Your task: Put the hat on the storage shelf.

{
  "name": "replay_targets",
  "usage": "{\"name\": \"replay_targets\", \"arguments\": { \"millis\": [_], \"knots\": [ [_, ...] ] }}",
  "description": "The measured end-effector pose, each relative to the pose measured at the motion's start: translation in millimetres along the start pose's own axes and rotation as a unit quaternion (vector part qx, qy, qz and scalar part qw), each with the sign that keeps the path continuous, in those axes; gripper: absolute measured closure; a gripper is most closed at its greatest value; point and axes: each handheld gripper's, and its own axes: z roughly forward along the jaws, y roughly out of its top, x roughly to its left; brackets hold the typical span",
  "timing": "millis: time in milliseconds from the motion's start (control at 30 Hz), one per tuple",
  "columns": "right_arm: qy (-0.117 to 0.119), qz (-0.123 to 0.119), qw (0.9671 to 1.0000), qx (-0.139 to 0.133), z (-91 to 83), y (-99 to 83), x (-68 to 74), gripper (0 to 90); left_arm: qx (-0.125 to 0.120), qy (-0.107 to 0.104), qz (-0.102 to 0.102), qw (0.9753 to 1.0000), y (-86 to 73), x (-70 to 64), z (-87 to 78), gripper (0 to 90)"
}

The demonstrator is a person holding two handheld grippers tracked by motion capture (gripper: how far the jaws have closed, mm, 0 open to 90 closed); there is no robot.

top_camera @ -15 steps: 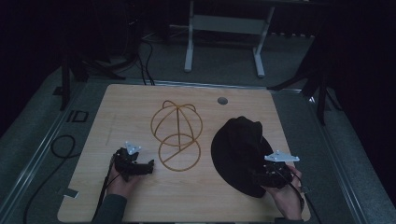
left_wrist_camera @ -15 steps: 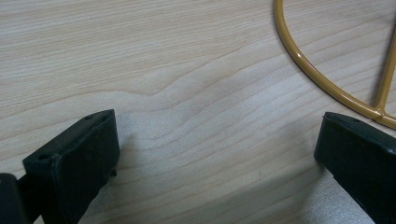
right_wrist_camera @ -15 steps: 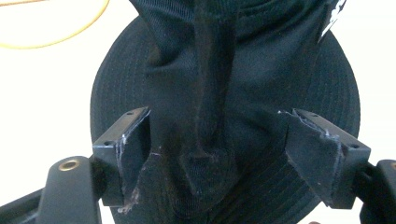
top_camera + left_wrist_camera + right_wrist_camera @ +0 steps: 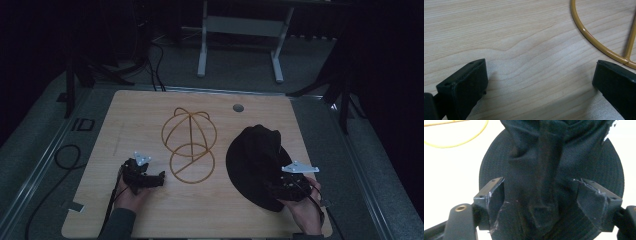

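A black hat (image 4: 257, 162) lies on the right half of the wooden table (image 4: 130, 115), its round brim flat on the boards and its soft crown slumped and creased. In the right gripper view the hat (image 4: 549, 170) sits directly ahead of the right gripper (image 4: 540, 202), whose jaws stand wide apart on either side of a raised fold of the crown; the fabric lies between them, but whether either jaw actually presses on the cloth cannot be told. From above, the right gripper (image 4: 280, 189) rests over the hat's near edge, held in the person's right hand (image 4: 305, 212). Just left of the hat, near the table's middle, stands a yellow wire hat stand (image 4: 189, 145), a domed cage over a flat ring base, apart from the brim. Further left, the left gripper (image 4: 159, 179) rests low by the table, pointing toward the stand's ring. In the left gripper view its jaws are spread wide with nothing between them but bare wood, and the ring (image 4: 594, 40) curves past just beyond the right-hand jaw.
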Motion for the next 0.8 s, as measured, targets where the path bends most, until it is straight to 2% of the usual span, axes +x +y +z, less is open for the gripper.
{"name": "replay_targets", "arguments": {
  "millis": [133, 267, 400, 800],
  "knots": [
    [0.002, -0.008, 1.0, -0.003, -0.2, 3.9, 0.8, 20.7, 0.0, 0.0, 0.0, 1.0, 0.0, 0.0, 0.0, 0.3],
    [-0.001, -0.011, 0.9999, -0.001, -0.8, 12.0, -0.4, 25.3, 0.0, 0.0, 0.0, 1.0, 0.0, 0.0, 0.0, 0.3],
    [0.001, -0.021, 0.9996, 0.017, 4.5, 17.8, -3.1, 33.0, 0.0, 0.0, 0.0, 1.0, 0.0, 0.0, 0.0, 0.3],
    [0.003, -0.032, 0.998, 0.054, 17.4, 34.5, -11.6, 38.9, -0.001, 0.0, -0.001, 1.0, 0.0, -0.2, 0.1, 0.2]
  ]
}}
